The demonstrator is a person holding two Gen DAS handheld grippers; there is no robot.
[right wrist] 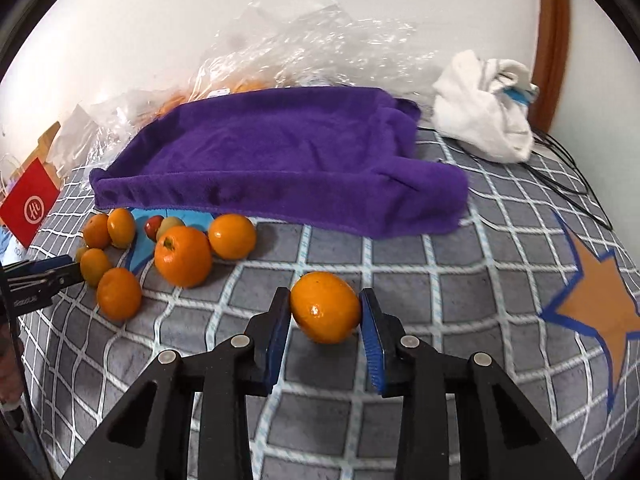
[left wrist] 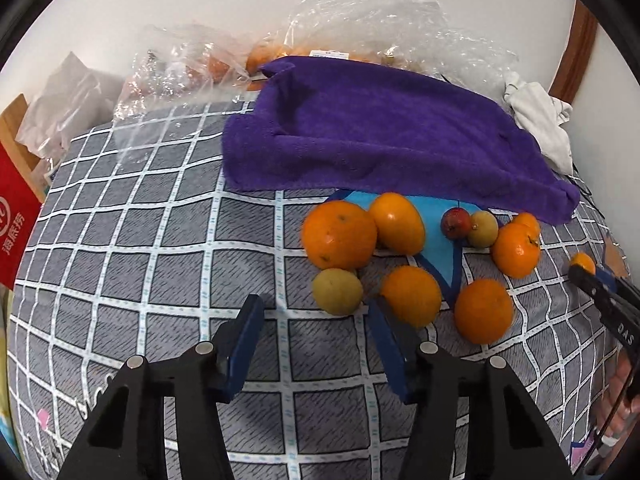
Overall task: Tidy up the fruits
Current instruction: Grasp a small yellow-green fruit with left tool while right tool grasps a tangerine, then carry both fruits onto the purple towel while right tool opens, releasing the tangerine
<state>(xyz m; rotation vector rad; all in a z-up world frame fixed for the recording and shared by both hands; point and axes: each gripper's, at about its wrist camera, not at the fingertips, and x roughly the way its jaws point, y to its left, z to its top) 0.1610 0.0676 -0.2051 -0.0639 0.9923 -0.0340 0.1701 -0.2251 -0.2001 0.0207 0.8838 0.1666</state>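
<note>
Right tool [right wrist: 325,312] clamped on orange [right wrist: 325,307]; left tool [left wrist: 316,312] apart, fruit beyond.

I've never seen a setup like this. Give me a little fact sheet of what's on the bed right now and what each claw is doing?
surface: checked grey bedcover
cloth: purple towel, spread behind the fruit
fruit pile: oranges with smaller yellowish and red fruits, loose beside the towel
right gripper: shut on a lone orange, apart from the pile
left gripper: holds nothing, near a yellowish fruit
background: clear plastic bags, white cloth
</note>
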